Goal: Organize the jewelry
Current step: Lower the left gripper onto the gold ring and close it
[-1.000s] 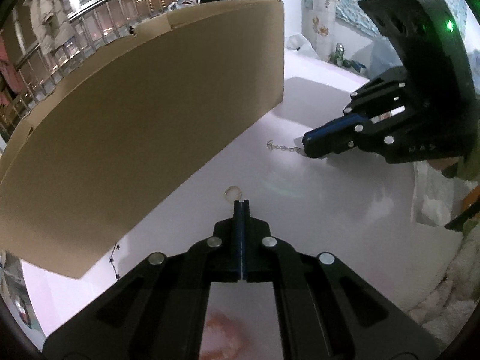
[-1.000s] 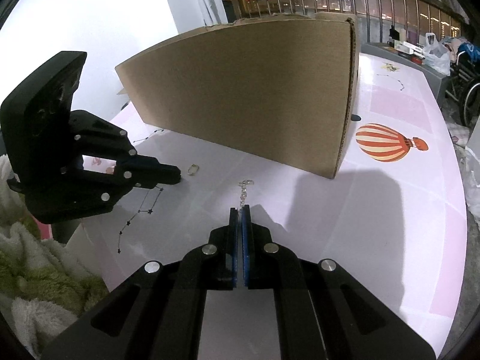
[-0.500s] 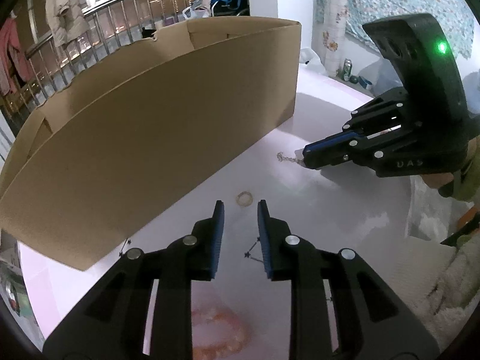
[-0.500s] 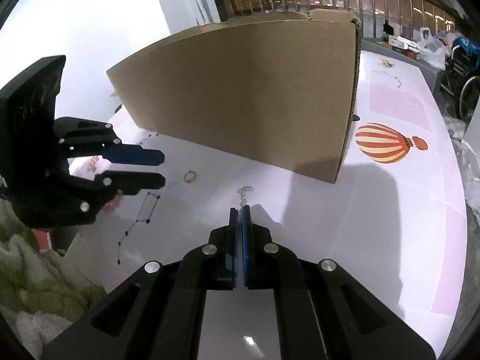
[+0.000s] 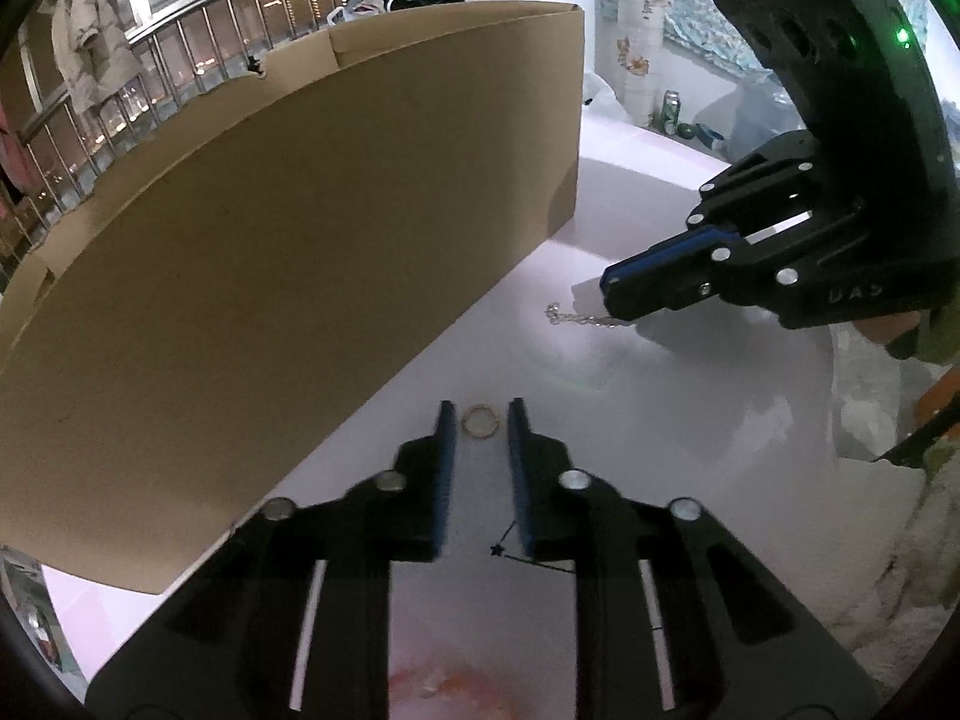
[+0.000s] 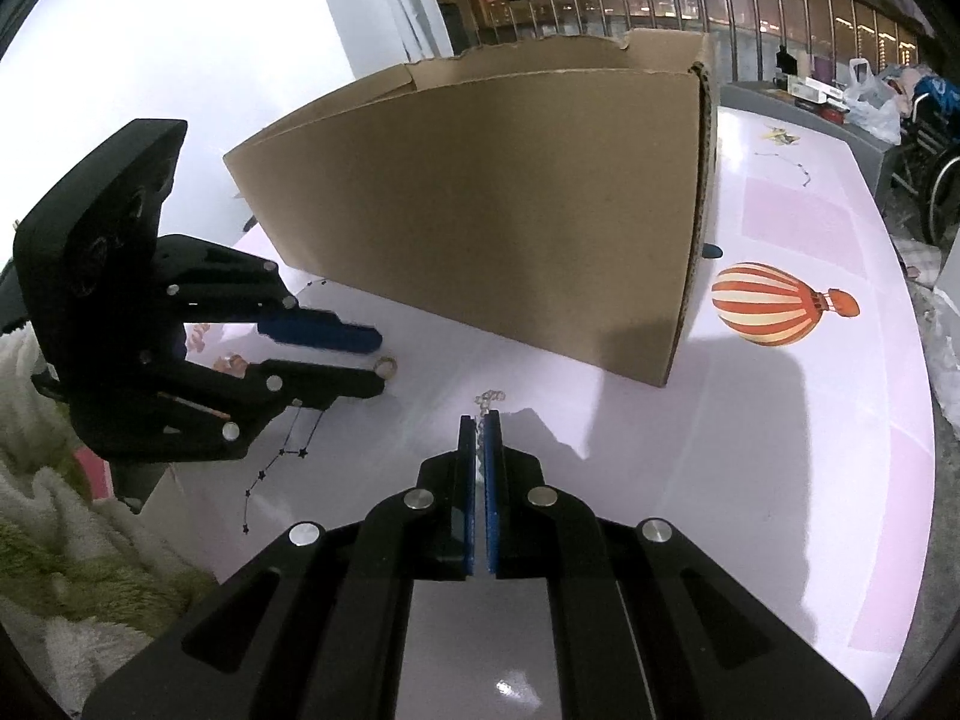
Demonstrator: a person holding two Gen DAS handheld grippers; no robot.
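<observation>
A small gold ring (image 5: 480, 420) lies on the pale table between the tips of my open left gripper (image 5: 479, 414); it also shows in the right wrist view (image 6: 385, 366) at the left gripper's fingertips (image 6: 360, 339). My right gripper (image 6: 479, 420) is shut on a thin silver chain (image 6: 489, 401), whose free end trails onto the table toward the box. In the left wrist view the chain (image 5: 576, 318) hangs from the right gripper (image 5: 606, 291). A large open cardboard box (image 6: 510, 204) stands just behind both.
The table (image 6: 780, 480) has a printed hot-air balloon (image 6: 774, 303) at right and a printed star constellation (image 6: 282, 450) at left. Pink beads (image 6: 231, 363) lie behind the left gripper. A fluffy blanket (image 6: 60, 540) lies along the table's left edge.
My left gripper has opened, and its jaws now straddle the ring. My right gripper stays shut on the chain, held a little higher.
</observation>
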